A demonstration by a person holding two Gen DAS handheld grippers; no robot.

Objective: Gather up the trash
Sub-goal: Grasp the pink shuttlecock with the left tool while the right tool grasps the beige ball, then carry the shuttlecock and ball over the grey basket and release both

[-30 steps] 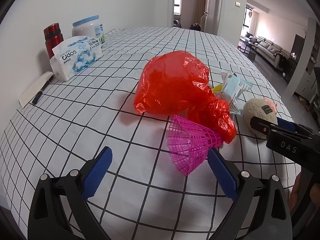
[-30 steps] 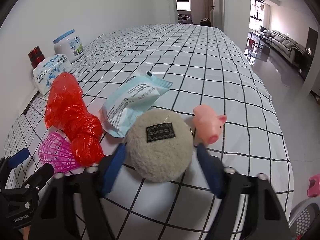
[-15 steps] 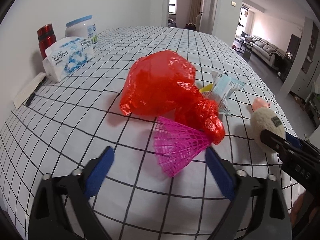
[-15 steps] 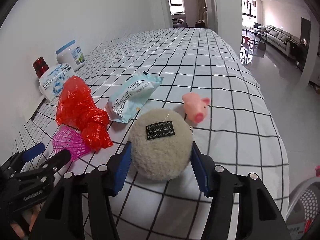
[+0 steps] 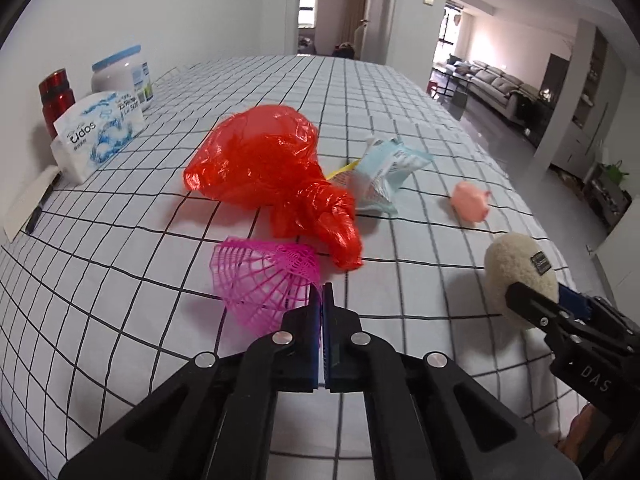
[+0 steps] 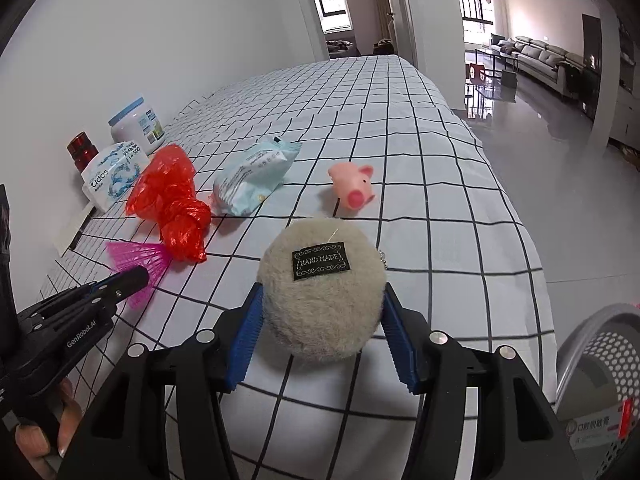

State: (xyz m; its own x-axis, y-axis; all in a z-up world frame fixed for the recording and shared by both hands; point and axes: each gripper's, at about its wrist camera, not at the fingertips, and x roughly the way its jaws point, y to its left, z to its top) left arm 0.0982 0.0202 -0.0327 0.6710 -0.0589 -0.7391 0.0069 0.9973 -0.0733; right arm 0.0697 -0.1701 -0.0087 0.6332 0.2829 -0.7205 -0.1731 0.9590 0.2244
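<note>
My right gripper (image 6: 322, 320) is shut on a beige fuzzy pom-pom (image 6: 322, 292) with a black "HAND MADE" label, held above the checked tablecloth; it also shows in the left wrist view (image 5: 520, 272). My left gripper (image 5: 322, 296) is shut with its tips at the edge of a pink plastic mesh cone (image 5: 266, 276); I cannot tell whether it pinches it. A crumpled red plastic bag (image 5: 272, 172) lies behind the cone. A light blue wrapper (image 5: 390, 168) lies to its right. A pink toy pig (image 6: 352, 186) stands beyond the pom-pom.
A white jar (image 5: 122, 80), a red bottle (image 5: 56, 98) and a tissue pack (image 5: 98, 134) stand along the wall at the left. A notepad with a pen (image 5: 30, 208) lies there too. A perforated metal bin (image 6: 604, 384) stands off the table's right edge.
My left gripper has gone from wide open to shut at the pink cone's edge. My right gripper has closed on the pom-pom and lifted it off the table.
</note>
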